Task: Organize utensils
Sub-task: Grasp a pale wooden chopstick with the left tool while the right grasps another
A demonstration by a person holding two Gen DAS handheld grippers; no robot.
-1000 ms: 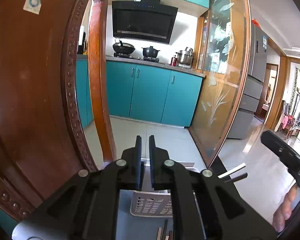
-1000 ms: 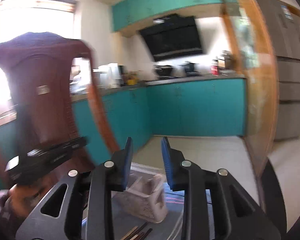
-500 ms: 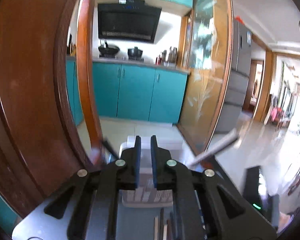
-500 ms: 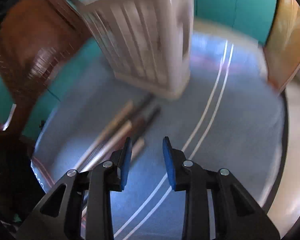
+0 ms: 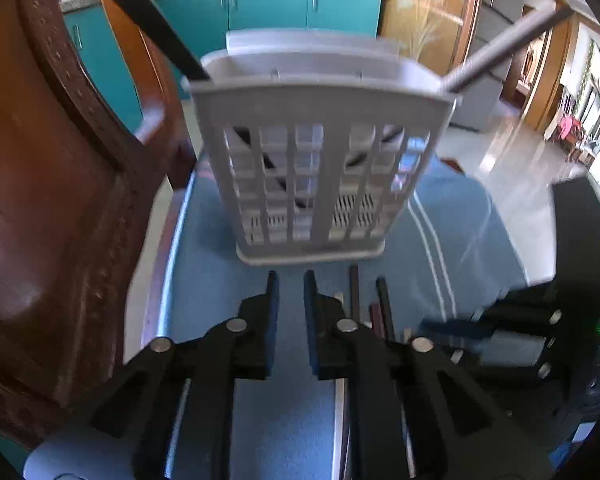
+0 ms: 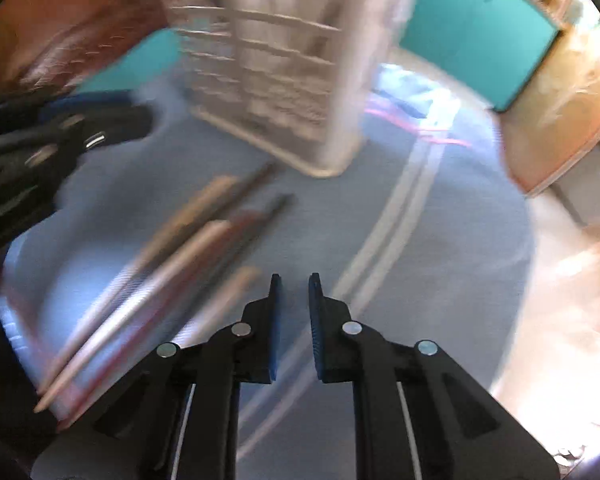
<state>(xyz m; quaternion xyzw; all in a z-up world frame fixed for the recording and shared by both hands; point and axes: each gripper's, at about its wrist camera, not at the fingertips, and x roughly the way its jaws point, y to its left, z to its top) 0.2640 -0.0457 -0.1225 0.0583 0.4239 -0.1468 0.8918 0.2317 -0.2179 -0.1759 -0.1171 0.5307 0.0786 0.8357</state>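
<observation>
Since a moment before, both my grippers had tipped down toward the blue table point(image 5: 220, 220). My left gripper point(image 5: 287, 280) sat narrowly parted and empty just before the grey utensil basket point(image 5: 320, 100), where that view alone showed a black stick point(image 5: 148, 16) and a grey one point(image 5: 512, 36) leaning out. My right gripper point(image 6: 292, 284), likewise narrow and empty, showed blurred chopsticks point(image 6: 172, 260) lying loose beside the basket point(image 6: 276, 60).
</observation>
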